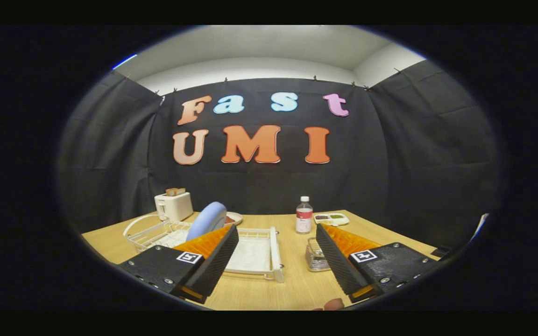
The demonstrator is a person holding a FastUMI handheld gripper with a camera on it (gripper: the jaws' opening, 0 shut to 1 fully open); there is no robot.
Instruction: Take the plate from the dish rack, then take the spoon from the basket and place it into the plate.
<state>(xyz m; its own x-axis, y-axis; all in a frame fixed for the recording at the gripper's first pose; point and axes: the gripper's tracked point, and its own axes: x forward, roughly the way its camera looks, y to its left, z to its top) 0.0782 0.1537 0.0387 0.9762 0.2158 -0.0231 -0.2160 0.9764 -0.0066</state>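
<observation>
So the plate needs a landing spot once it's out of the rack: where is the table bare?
Bare wood lies between the open fingers, bordered by the dish rack and the small basket. More beyond the basket, short of the bottle and snack tray. Crowded around the plate and toaster.

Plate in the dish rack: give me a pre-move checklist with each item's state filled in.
1. Hand-held gripper open, nothing between its fingers: ok.
2. Plate standing on edge in the dish rack: ok.
3. Plate lined up between the fingers: not ok; it stands beyond the left finger.
4. Basket near the right finger: ok.
5. Spoon inside the basket: cannot tell.
6. Bare table beside the rack to set the plate on: ok.
</observation>
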